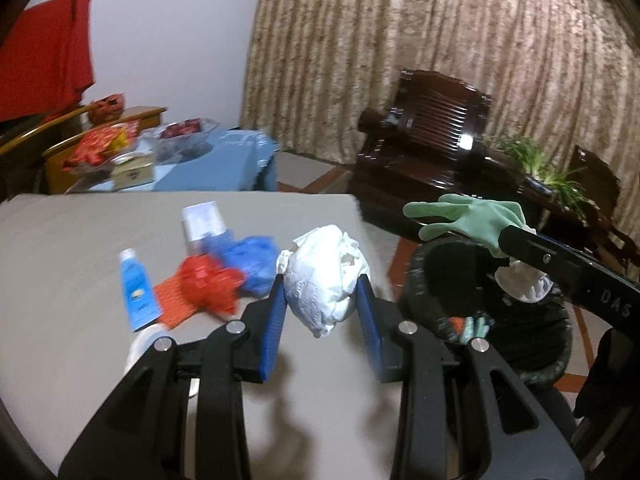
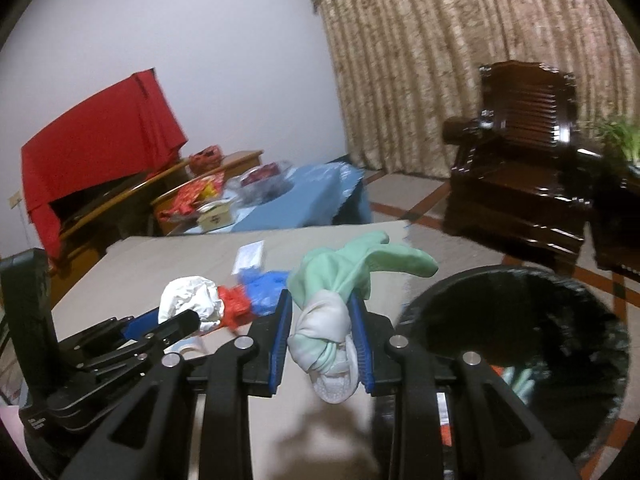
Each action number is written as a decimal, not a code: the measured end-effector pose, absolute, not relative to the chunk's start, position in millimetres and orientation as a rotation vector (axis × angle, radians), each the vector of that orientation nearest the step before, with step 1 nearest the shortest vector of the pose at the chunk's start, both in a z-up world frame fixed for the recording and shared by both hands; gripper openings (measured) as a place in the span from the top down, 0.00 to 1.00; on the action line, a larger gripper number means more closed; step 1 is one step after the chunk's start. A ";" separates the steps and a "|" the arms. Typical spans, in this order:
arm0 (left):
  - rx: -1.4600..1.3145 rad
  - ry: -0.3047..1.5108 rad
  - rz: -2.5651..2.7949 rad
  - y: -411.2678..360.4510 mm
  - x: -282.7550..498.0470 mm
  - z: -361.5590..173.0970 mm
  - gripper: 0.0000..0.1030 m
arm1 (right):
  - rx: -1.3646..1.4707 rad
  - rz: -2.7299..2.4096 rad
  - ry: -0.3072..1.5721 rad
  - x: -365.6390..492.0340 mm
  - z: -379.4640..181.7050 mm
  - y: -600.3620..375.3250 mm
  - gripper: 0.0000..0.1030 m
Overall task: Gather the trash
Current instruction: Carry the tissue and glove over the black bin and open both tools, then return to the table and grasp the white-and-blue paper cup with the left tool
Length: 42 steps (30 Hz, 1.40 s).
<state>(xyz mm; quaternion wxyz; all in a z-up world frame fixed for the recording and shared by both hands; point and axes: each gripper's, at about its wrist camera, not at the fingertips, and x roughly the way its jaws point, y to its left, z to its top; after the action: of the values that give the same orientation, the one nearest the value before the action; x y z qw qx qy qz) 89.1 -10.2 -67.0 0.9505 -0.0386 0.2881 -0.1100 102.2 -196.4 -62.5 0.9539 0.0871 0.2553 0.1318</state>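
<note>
Left wrist view: the left gripper (image 1: 322, 292) sits at the lower centre of the frame, its blue pads closed onto a crumpled white paper wad (image 1: 326, 276), which it holds above the grey table (image 1: 60, 280). Left of the wad, on the table, lie a blue plastic bag (image 1: 250, 258), a red mesh bag (image 1: 202, 284), a blue tube (image 1: 136, 290) and a small white box (image 1: 202, 220). At the right, beyond the table's edge, stands a black trash bin (image 1: 492, 312) with a bit of green showing inside it. Over the bin's far rim, the right gripper's arm reaches in from the right edge, carrying a green rubber glove (image 1: 468, 220).

Right wrist view: the right gripper (image 2: 322, 332) is at the lower centre, its pads pinched onto the green rubber glove (image 2: 344, 276) at its pale cuff, the fingers of the glove pointing up and right. The black trash bin (image 2: 516, 356) fills the lower right, just beside the gripper. At the left the left gripper (image 2: 180, 320) shows with the white paper wad (image 2: 192, 300) in its grasp; the red mesh bag (image 2: 236, 304) and blue plastic bag (image 2: 264, 288) lie behind it on the table (image 2: 160, 264).
</note>
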 end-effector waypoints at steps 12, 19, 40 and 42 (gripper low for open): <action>-0.032 0.563 -0.408 -109.1 117.6 -57.2 0.67 | 0.191 0.065 0.487 93.2 -58.0 -285.0 0.72; 0.001 0.585 -0.497 -163.5 132.7 -66.4 0.67 | 0.205 -0.010 0.502 92.3 -69.0 -322.5 0.72; 0.039 0.583 -0.456 -142.7 128.4 -81.4 0.12 | 0.276 -0.116 0.516 80.4 -83.0 -350.6 0.06; 0.036 0.585 -0.420 -127.4 124.8 -78.9 0.11 | 0.277 -0.096 0.514 81.4 -81.4 -342.8 0.06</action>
<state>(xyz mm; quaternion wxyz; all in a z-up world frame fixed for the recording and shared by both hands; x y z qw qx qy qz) 124.8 -127.4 -78.9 0.9357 0.0174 0.2863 -0.2053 81.4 -342.8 -81.4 0.9565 0.1366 0.2535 -0.0473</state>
